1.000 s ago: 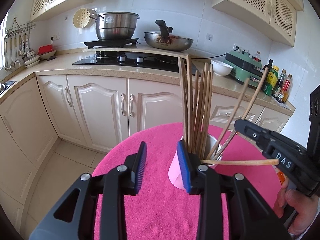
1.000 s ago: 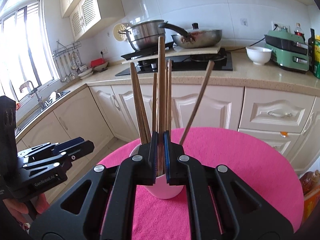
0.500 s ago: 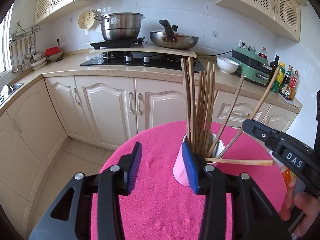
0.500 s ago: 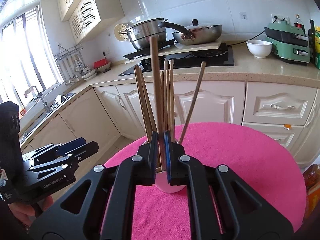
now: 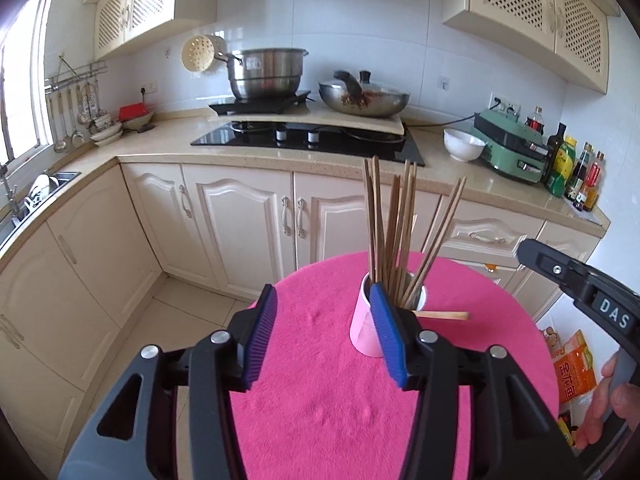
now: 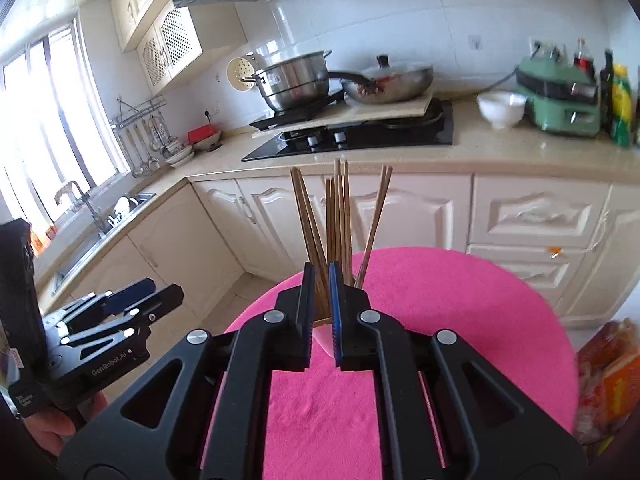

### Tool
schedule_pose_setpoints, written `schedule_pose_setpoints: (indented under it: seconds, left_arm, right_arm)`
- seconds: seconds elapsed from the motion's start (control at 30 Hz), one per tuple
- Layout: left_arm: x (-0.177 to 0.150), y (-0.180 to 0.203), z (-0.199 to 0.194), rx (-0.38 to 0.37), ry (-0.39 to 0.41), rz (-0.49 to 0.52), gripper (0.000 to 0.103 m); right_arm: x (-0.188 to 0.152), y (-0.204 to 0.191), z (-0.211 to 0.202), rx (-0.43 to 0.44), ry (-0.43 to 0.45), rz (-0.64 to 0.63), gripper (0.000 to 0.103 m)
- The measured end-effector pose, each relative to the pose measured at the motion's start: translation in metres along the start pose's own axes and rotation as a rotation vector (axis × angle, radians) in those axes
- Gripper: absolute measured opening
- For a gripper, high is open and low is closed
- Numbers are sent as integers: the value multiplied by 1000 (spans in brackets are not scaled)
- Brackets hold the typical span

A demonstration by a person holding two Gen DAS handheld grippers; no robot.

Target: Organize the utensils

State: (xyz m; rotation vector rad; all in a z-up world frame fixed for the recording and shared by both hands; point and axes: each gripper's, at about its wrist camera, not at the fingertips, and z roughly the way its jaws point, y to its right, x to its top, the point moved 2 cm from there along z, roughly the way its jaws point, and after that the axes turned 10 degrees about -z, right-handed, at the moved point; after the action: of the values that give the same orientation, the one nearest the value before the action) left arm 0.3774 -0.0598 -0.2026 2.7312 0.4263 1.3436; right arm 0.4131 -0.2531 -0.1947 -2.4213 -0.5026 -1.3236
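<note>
Step in hand: gathering chopsticks (image 5: 390, 232) into the pink cup (image 5: 362, 328), judged nearly finished, with one stray stick left.
Task's thing: cup upright on the pink surface (image 5: 320, 380), just beyond the right-hand finger of the left gripper (image 5: 323, 296), partly hidden behind that finger's blue pad.
Bundle: standing in the cup, fanned out, a few sticks leaning away toward the right gripper (image 6: 320, 276).
Stray chopstick (image 5: 440, 315): level, poking out past the left gripper's right-hand finger, beside the cup; resting on the rim or on the surface, cannot tell.
Left fingers (image 5: 384, 328): about half spread and opening, nothing between them but bare pink cloth, touching nothing visible.
Right fingers (image 6: 306, 304): closed to a narrow slit, bundle visible straight ahead through it; something brown in the slit, pinched stick or background, cannot tell.
Doing it well: steady the cup from the side with the left fingers before adding anything; approach the stray stick near its middle, lift its far end clear of the rim, then tip it upright and drop it among the others.
Risk: tall, top-heavy bundle likely to topple the light cup if nudged.
</note>
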Motion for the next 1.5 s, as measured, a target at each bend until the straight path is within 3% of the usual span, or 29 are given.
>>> schedule_pose_setpoints:
  seconds: [0.17, 0.23, 0.33, 0.37, 0.63, 0.93, 1.2, 1.5]
  left_arm:
    - [10, -2, -47, -2, 56, 7, 50]
    - [13, -4, -70, -8, 89, 18, 50]
    - [15, -9, -105, -32, 127, 23, 51]
    - [14, -11, -117, -37, 136, 27, 52]
    - [9, -31, -211, -74, 214, 48, 56]
    - [4, -56, -282, -80, 273, 47, 64]
    - [0, -62, -315, -90, 293, 50, 65]
    - [0, -62, -323, -101, 294, 58, 66]
  right_arm:
    - [11, -28, -48, -42, 38, -18, 9]
    - [12, -44, -69, -55, 56, -24, 15]
    - [12, -66, -98, -78, 91, -37, 54]
    - [12, -76, -111, -97, 114, -50, 57]
    - [8, -141, -185, -140, 176, -72, 63]
    - [7, -187, -233, -169, 208, -106, 71]
    - [5, -200, -256, -193, 213, -128, 74]
    - [1, -206, -268, -205, 222, -136, 77]
